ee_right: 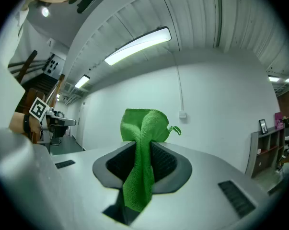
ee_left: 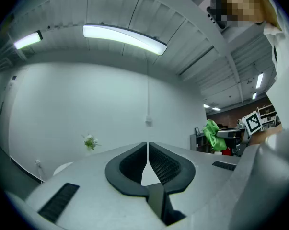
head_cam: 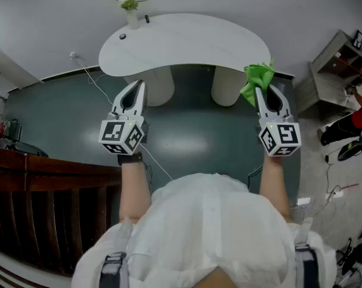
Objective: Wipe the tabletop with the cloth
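A white kidney-shaped table [head_cam: 187, 44] stands ahead of me on two round legs. My right gripper [head_cam: 263, 90] is shut on a green cloth [head_cam: 256, 80], held in the air short of the table's near right edge. In the right gripper view the cloth [ee_right: 142, 159] is pinched between the jaws and bunches above them. My left gripper [head_cam: 132, 93] is shut with nothing in it, in the air before the table's near left edge. Its jaws meet in the left gripper view [ee_left: 147, 153], where the green cloth [ee_left: 212, 134] shows at the right.
A small vase of flowers [head_cam: 130, 8] and two small dark objects sit at the table's far left. A white cable [head_cam: 96, 89] runs over the dark floor. A dark wooden counter [head_cam: 42, 185] is at my left. Shelving [head_cam: 340, 62] stands at the right.
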The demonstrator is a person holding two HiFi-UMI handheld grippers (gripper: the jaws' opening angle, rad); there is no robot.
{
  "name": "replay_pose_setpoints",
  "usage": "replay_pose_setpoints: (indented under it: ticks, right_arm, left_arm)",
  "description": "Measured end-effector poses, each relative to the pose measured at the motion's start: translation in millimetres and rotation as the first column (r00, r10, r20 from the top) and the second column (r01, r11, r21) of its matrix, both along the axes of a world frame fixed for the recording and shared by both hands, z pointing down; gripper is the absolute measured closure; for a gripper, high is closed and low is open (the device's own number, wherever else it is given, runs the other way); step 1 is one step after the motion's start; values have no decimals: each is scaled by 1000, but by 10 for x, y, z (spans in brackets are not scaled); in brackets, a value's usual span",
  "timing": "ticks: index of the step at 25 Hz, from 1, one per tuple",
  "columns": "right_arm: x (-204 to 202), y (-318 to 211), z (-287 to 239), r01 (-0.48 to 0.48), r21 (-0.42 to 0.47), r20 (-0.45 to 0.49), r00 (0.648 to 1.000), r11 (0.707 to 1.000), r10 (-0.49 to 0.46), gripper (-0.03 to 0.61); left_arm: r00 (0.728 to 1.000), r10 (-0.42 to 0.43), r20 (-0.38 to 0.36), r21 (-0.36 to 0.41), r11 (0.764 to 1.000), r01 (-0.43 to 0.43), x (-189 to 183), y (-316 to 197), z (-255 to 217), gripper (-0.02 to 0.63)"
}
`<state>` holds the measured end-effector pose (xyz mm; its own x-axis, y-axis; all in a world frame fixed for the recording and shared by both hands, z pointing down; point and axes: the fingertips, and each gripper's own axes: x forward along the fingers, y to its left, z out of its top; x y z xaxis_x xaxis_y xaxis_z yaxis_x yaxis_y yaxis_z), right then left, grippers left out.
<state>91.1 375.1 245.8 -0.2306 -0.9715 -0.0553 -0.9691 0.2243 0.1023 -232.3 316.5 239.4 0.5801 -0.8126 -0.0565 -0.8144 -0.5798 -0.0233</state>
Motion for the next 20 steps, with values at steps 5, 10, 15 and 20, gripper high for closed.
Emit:
replay_pose_setpoints:
  ticks: [5,10,15,20]
  right_arm:
    - [15,-11,3,-4,-1,4,1000,1000,4,502]
    - [5,-20,35,-8,-10,1,1000,1000,8,502]
    - [-42,-17,57,-5,-14,-5,1000,1000,5,502]
    - [-108,-13,67,-2,-8,3,1000,1000,2,502]
  left_arm:
    - [1000,-2,0,-2,1000,2,-12,-19,1,586]
    - [1000,-2,3,-9,1000,2,-33,-38,34,586]
    - [1000,3,0,-8,1000,-3,-66,-40,45,586]
    - [1000,3,-3,-17,1000,-3,-140,-44,104,586]
